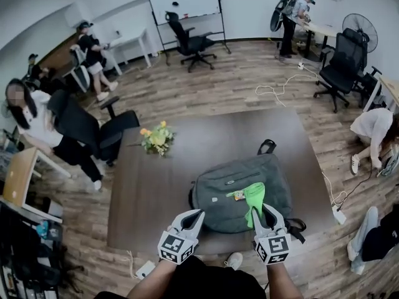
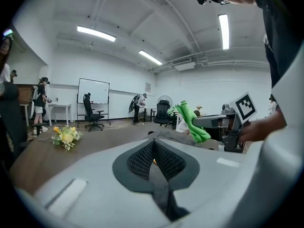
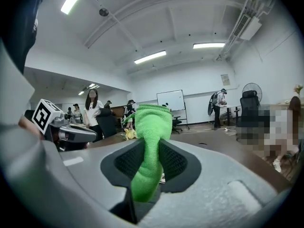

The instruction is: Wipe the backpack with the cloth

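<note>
The right gripper (image 1: 266,209) pinches the cloth (image 1: 254,197) over the backpack (image 1: 227,185) at the table's (image 1: 146,189) near edge, the left gripper (image 1: 196,215) is pressed together empty, so lowering to wipe seems next.

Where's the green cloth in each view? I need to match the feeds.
Head view: cloth lower centre-right, over the backpack.
Left gripper view: cloth right of centre, held up by the right hand-held gripper.
Right gripper view: cloth at centre, clamped between the jaws.
Shared landmark: the whiteboard by the far wall.
</note>
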`<state>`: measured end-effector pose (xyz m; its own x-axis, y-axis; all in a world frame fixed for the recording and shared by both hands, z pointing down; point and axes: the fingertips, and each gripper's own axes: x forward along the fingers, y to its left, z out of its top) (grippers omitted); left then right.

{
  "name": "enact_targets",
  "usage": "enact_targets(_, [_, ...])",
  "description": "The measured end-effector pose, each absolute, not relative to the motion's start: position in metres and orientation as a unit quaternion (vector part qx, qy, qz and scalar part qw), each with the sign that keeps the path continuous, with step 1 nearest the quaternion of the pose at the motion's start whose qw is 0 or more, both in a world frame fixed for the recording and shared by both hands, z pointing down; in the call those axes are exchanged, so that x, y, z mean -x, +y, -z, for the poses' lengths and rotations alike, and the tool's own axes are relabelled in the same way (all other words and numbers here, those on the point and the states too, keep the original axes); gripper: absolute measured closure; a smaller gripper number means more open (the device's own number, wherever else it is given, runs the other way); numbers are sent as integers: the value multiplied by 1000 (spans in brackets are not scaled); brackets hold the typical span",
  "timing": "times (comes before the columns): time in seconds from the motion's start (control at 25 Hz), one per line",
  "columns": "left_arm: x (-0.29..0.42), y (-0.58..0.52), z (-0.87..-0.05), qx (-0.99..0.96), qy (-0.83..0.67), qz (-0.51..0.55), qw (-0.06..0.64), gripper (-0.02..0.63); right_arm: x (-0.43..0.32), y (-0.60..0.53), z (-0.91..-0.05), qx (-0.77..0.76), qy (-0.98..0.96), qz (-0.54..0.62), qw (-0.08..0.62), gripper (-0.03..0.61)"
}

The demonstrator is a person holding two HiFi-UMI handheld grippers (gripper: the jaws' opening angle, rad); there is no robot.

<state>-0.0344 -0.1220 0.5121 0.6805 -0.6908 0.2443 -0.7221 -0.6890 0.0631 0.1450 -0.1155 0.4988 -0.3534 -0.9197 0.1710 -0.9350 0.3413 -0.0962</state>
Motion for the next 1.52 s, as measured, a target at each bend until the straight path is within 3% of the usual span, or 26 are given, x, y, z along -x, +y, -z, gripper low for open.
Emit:
enact_targets(0.4, [76, -156, -520, -885, -447, -87, 92, 595, -103, -166, -512, -514, -849, -103, 65, 479])
enact_targets(1.52, [143, -179, -530, -853, -501, -78, 127, 595, 11, -262, -610, -446, -851, -155, 231, 479])
